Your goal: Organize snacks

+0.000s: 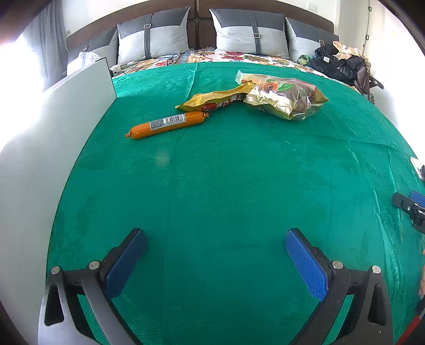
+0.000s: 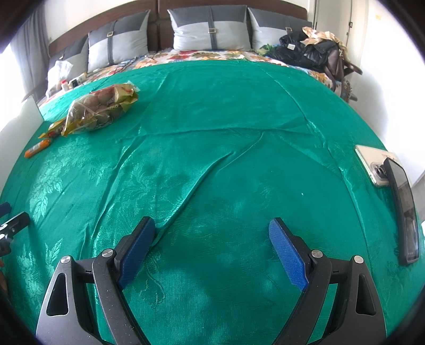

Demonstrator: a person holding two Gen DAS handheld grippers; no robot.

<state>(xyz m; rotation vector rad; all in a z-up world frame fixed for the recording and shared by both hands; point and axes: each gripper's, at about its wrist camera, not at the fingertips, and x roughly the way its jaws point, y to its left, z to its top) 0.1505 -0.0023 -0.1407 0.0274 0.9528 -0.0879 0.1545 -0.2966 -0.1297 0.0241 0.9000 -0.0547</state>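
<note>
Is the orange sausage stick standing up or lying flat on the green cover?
Lying flat. The orange sausage stick rests lengthwise on the green cover, barcode label facing up, beside the yellow packet.

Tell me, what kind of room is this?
A bedroom, most likely: grey pillows lean against a dark headboard, and a green bedspread covers the bed where the snacks lie.

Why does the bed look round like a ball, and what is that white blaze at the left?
Left wrist view: the fisheye lens bulges the green bedspread and daylight washes out the left edge above the white panel. Right wrist view: same bulge, sheen on the fabric, a soft shadow beneath the tongs.
</note>
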